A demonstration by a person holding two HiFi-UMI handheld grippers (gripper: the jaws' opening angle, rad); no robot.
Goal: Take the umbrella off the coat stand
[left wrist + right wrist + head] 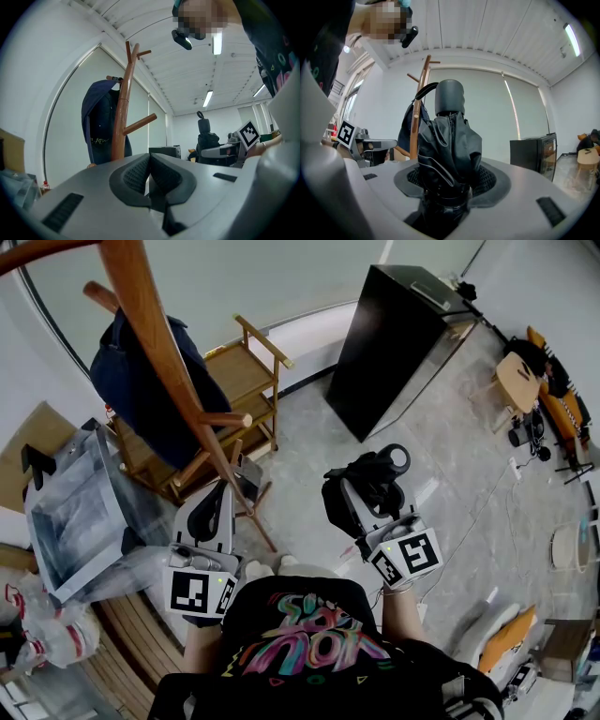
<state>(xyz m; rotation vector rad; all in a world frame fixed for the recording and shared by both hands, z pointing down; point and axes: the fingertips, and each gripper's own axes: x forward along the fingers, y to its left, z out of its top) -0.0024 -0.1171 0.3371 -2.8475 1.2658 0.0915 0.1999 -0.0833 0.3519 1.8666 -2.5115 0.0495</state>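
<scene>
Head view, right tongs [375,507] clamp umbrella [373,472] clear of coat stand [155,334], left tongs [221,491] closed

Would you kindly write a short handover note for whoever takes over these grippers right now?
The left gripper: jaws together, empty, low beside the coat stand.
The right gripper: shut on the folded umbrella.
Done: the umbrella is off the stand and clear of its pegs in the head view. A navy garment hangs there.
Left: nothing of the removal itself; probably just find a place to set the umbrella down.
</scene>
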